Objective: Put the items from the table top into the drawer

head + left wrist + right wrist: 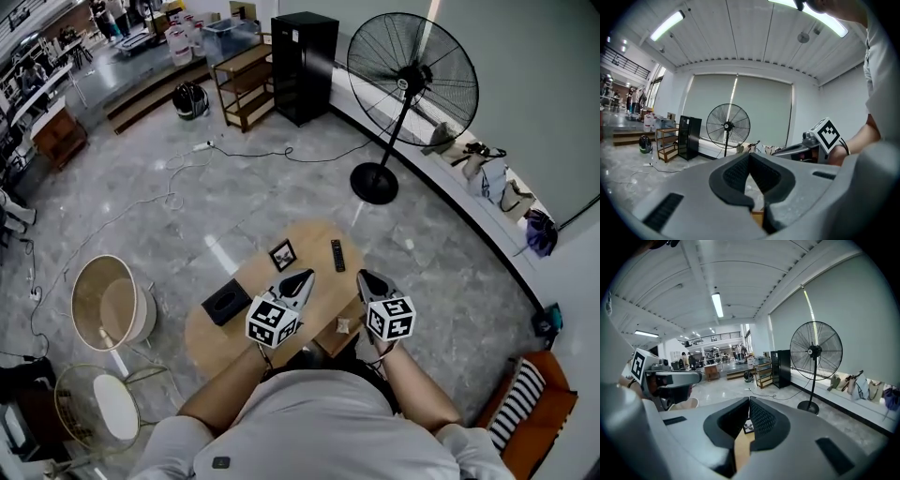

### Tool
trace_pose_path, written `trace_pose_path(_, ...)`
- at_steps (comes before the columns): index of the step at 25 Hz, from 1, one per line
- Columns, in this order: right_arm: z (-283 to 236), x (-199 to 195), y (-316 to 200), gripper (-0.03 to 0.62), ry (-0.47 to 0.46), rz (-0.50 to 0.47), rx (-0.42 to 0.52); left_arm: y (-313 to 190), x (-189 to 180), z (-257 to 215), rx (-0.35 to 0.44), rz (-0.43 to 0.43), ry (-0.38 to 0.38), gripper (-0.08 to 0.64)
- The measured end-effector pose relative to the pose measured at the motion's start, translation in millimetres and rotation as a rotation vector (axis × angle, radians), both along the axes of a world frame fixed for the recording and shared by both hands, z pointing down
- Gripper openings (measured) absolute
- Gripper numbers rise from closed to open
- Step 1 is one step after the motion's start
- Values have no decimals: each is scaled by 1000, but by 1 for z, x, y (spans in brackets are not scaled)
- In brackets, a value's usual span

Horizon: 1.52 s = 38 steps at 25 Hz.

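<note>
Head view: one remote [337, 255], frame [282, 254], box [226, 305] each; left gripper [307, 276], right gripper [364, 276] fingers together.

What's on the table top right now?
On the table: a black box, a small framed picture, a remote. The near edge is hidden by the left gripper and right gripper.

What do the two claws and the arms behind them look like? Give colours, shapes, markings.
The left claw and right claw are pale grey wedge-shaped shells tapering to a point, with black ribbed pads inside. Each carries a white cube printed with black square markers. The person wears a light grey short-sleeved shirt.
</note>
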State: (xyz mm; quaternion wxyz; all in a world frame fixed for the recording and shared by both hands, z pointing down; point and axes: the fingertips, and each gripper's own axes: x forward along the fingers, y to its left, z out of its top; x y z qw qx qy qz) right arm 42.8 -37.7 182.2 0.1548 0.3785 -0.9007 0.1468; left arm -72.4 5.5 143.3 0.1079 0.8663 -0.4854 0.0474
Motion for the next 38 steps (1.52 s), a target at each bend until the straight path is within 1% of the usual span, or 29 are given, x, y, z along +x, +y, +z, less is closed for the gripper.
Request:
trace_pose_path(4, 13, 9, -16, 28, 13, 5, -19, -13, 5, 14, -24, -9, 4, 9)
trace_pose_path(10, 41, 19, -54, 29, 22, 3, -67, -44, 9, 37, -74, -53, 14, 9)
trace_pose_path(14, 67, 22, -83, 31, 24, -26, -114, -70, 14, 63, -124, -94, 18, 9)
trace_pose_path(17, 90, 24, -108, 32, 31, -51, -146, -95, 19, 81, -141, -128, 20, 9)
trace_pose_path(21, 127, 25, -137, 32, 26, -64, -205, -121, 24, 108, -173, -150, 9, 9)
trace_pose_path(24, 158, 29, -154, 38, 33, -71, -256, -138, 27, 135, -208, -165, -3, 9)
trace_pose_path(27, 195, 27, -169, 109, 50, -76, -303, -154, 26, 163, -238, -181, -8, 9)
trace_pose_path(31, 253, 19, -197, 147, 73, -78, -329, -179, 22, 212, -262, -186, -26, 9)
trace_pose_path(33, 287, 14, -207, 170, 90, -81, -359, -189, 17, 240, -285, -201, -23, 9)
trace_pose_path(36, 340, 6, -211, 178, 102, -87, -424, -194, 10, 285, -335, -224, -15, 9)
trace_pose_path(38, 373, 1, -214, 179, 116, -91, -453, -197, 6, 314, -361, -223, -17, 9)
